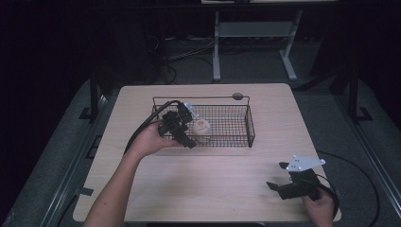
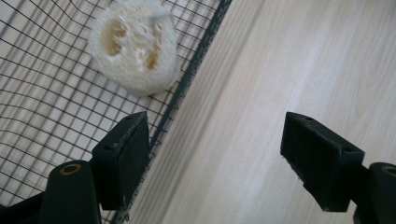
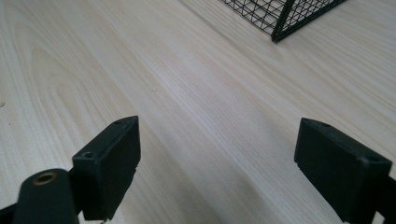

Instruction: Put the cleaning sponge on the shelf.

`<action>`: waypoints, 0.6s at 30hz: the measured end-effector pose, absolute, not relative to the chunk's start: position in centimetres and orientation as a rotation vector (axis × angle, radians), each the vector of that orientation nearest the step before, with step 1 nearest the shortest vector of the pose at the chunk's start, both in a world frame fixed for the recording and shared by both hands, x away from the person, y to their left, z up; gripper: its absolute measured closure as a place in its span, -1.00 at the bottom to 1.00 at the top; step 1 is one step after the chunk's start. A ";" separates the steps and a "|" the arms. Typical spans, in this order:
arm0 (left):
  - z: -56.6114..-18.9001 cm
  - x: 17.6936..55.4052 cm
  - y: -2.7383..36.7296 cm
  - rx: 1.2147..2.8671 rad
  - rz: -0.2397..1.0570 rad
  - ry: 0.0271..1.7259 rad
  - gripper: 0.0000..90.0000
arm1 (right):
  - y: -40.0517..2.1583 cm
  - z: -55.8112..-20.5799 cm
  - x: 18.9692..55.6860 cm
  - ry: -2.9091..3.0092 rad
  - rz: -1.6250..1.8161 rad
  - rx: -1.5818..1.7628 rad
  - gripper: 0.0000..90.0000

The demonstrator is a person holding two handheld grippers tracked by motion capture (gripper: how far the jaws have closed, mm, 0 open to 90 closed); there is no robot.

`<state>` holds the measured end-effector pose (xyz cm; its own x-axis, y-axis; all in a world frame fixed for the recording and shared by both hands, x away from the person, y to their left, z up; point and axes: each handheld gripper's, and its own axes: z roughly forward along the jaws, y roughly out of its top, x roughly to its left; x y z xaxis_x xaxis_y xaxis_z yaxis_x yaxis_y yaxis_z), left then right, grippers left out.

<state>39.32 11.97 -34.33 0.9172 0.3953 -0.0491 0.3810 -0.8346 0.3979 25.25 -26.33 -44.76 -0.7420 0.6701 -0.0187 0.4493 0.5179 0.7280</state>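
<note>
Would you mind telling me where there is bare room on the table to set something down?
The widest free patch is the table front, between the wire basket and the near edge, bordered on the right by the right gripper. Strips either side of the basket are bare too. It is crowded at the basket's left end, where the left gripper hangs beside the loofah.

- My left gripper (image 1: 182, 128) is black all over, with a thick black cable looping back from it along my forearm.
- Its pads (image 2: 125, 156) are blocky black rectangles, each with small screw holes, and a brass-ringed hole sits in the arm behind one pad.
- My right gripper (image 1: 279, 182) is black too, carries a pale grey three-cornered plate dotted with holes, and trails a black cable.
- My forearms are bare, no sleeves.
</note>
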 end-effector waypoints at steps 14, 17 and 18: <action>-34.6 36.9 13.3 2.653 0.063 0.565 -0.49 | -26.4 -44.7 25.2 2.459 1.053 0.942 -0.69; -34.7 36.7 13.4 2.653 0.059 0.565 -0.49 | -26.3 -44.7 25.2 2.463 1.051 0.937 -0.69; -34.8 36.4 13.5 2.656 0.056 0.560 -0.49 | -26.3 -44.7 25.3 2.465 1.051 0.935 -0.69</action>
